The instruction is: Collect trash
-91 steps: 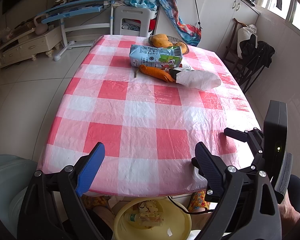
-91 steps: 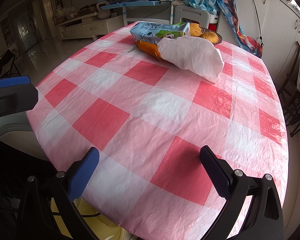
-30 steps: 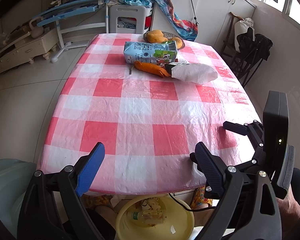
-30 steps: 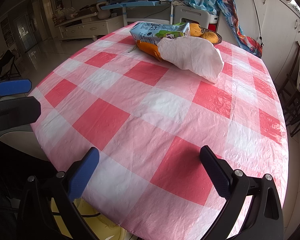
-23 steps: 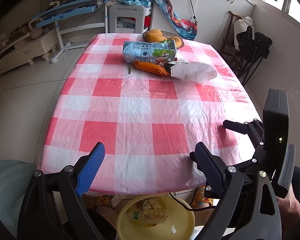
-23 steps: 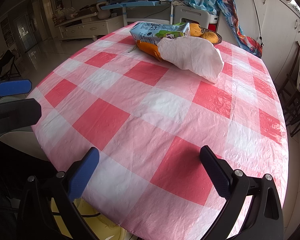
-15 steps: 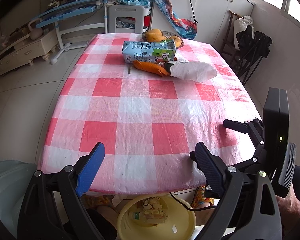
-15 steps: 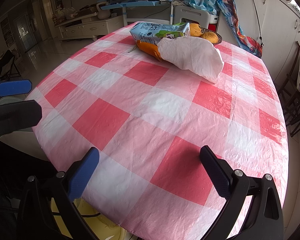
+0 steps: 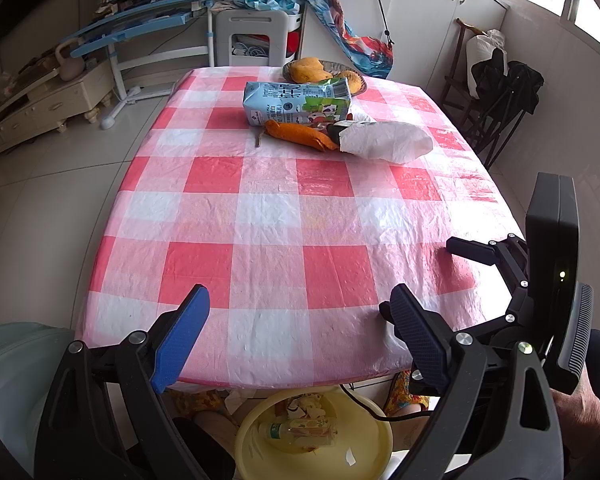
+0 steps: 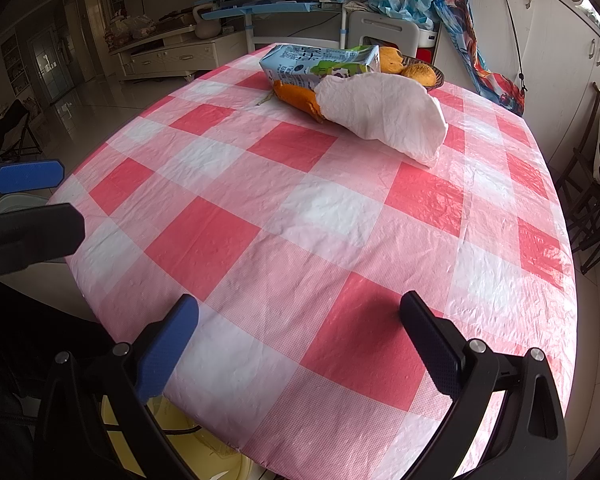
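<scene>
Left wrist view has the left claw [image 9: 296, 328] spread wide, holding nothing, hanging over the near edge of the checked worktop [image 9: 300, 216]. Right claw [image 10: 298, 332] is wide open too and empty, hovering just above the cloth. The trash sits bunched at the far end: a milk carton [image 9: 296, 102] lying on its side, an orange peel [image 9: 300, 135] touching it in front, and a crumpled white paper bag [image 9: 384, 142] right beside that. Below the near edge there's a yellow basin [image 9: 316, 436] with scraps inside.
</scene>
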{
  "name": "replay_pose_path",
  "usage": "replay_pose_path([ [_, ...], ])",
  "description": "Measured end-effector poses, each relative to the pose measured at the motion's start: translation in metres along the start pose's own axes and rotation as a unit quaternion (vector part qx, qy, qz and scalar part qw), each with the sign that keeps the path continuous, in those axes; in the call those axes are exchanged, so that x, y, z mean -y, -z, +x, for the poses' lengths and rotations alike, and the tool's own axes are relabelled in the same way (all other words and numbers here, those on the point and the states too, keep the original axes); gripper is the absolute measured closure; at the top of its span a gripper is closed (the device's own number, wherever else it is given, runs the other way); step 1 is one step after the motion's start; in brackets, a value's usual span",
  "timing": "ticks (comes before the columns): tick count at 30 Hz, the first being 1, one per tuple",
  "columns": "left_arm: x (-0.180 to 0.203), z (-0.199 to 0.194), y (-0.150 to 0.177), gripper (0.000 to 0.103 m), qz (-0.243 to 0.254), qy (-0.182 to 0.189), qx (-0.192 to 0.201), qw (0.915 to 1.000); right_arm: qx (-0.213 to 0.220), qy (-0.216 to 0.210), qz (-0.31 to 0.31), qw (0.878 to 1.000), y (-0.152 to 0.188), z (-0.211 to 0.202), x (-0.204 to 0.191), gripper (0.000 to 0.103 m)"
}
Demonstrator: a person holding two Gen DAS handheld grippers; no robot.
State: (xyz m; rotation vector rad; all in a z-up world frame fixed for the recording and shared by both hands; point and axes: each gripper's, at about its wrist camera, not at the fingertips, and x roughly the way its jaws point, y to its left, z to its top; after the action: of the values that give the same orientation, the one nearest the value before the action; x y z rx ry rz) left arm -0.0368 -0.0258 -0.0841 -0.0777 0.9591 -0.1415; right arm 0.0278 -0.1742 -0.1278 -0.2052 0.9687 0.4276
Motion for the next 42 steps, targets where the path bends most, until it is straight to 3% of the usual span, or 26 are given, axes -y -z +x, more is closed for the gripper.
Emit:
replay_pose_path([
  [42,-0.0006,0.0011,-0.0002,0.015,0.000,-0.002,-0.001,1.0000,0.000,0.000,0.001,1.000,0.0008,-0.0001,-0.0003,0.007],
])
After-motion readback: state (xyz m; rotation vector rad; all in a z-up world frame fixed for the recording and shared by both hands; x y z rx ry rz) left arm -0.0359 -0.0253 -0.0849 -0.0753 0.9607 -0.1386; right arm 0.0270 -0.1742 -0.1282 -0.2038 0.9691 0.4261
